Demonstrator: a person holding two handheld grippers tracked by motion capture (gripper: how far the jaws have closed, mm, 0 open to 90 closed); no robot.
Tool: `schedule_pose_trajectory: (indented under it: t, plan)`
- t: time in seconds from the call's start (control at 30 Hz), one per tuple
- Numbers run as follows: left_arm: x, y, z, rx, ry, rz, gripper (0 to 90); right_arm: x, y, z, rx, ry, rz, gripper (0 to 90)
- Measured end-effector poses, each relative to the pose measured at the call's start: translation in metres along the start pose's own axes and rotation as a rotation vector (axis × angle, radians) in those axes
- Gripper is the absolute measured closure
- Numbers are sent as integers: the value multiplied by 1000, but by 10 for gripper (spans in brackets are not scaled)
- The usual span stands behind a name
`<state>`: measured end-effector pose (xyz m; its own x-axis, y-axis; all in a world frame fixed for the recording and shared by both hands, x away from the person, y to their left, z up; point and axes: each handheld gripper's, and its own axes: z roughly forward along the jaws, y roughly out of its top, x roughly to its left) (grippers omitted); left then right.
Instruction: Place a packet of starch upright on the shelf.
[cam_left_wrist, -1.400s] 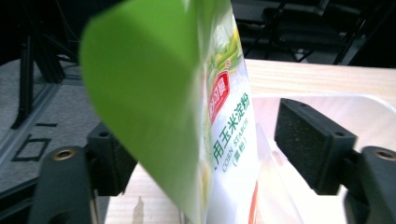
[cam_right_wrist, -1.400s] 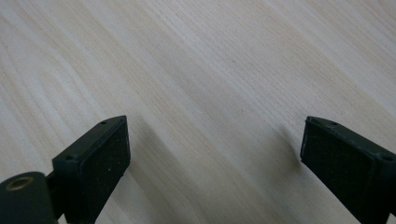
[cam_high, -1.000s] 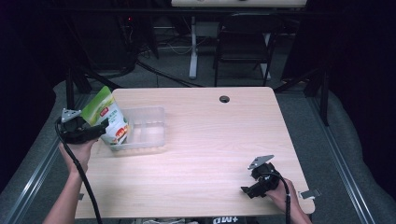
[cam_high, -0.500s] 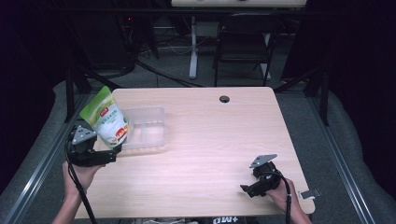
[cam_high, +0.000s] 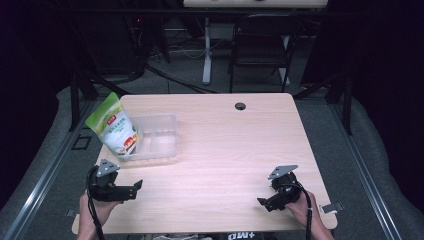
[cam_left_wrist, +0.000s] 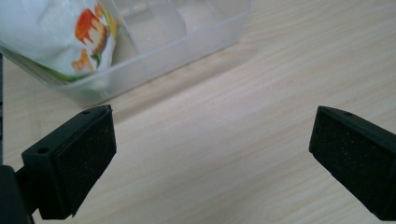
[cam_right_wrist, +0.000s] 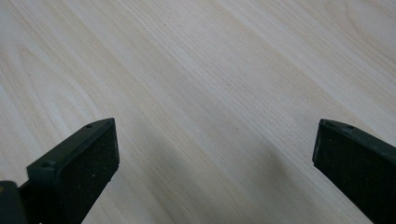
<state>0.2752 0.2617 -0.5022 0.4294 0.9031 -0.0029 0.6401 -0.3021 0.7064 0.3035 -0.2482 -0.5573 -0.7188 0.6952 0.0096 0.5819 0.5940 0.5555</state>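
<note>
A green and white snack pouch (cam_high: 114, 127) stands tilted in the left end of a clear plastic bin (cam_high: 160, 145) on the wooden table. My left gripper (cam_high: 135, 187) sits low near the table's front left corner, apart from the bin. Its jaws have just been opening and stand wide with nothing between them. In the left gripper view the left gripper (cam_left_wrist: 215, 116) faces bare wood, with the pouch (cam_left_wrist: 56, 28) and the bin (cam_left_wrist: 187, 42) beyond. My right gripper (cam_high: 262, 202) rests near the front right edge. In its own view the right gripper (cam_right_wrist: 215, 126) is open over bare wood.
A round cable hole (cam_high: 240, 106) marks the table's far edge. The tabletop (cam_high: 225, 150) stretches between the two grippers. Behind the table, chair and desk legs stand on a dark floor.
My left gripper came away from the pouch and moved down toward the table's front edge, jaws spreading. The pouch stays in the bin. My right gripper has not moved.
</note>
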Motion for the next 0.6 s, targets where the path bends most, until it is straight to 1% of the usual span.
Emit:
schedule_pose_trajectory:
  t: [0.07, 0.13, 0.17, 0.2, 0.23, 0.27, 0.4, 0.47, 0.5, 0.53, 0.57, 0.6]
  plan:
    - [-3, -8, 4, 25, -16, -4, 3, 0, 0, 0, -5, -1, -5, 0]
    - [-6, -14, 8, 61, -3, 23, 3, 0, 0, 0, -4, 1, -6, 0]
    - [-6, -16, 9, 68, -10, 26, 3, 0, 0, 0, -3, 0, -8, 0]
    - [-6, -17, 10, 72, -8, 25, 3, 0, 0, 0, -1, -9, -10, 0]
    - [-6, -18, 10, 72, -18, 22, 3, 0, 0, 0, -1, -9, -10, 0]
    - [-5, -19, 11, 73, -21, 23, 4, 0, 0, 0, -2, -6, -4, 0]
    - [-3, -20, 16, 87, -33, 17, 6, 0, 0, 0, 5, -11, -9, 0]
    - [-3, -20, 18, 88, -41, 12, 8, 1, 1, 0, 15, -28, -16, 0]
    - [-3, -20, 20, 93, -42, 21, 8, 1, 1, 0, 15, -28, -16, 0]
    - [-2, -20, 21, 97, -49, 16, 10, 2, 2, 0, 11, -36, -27, 0]
    - [-2, -20, 22, 98, -54, 20, 13, 3, 3, -1, 16, -48, -31, 0]
    - [-1, -21, 23, 97, -55, 16, 13, 4, 4, -3, 21, -54, -31, 0]
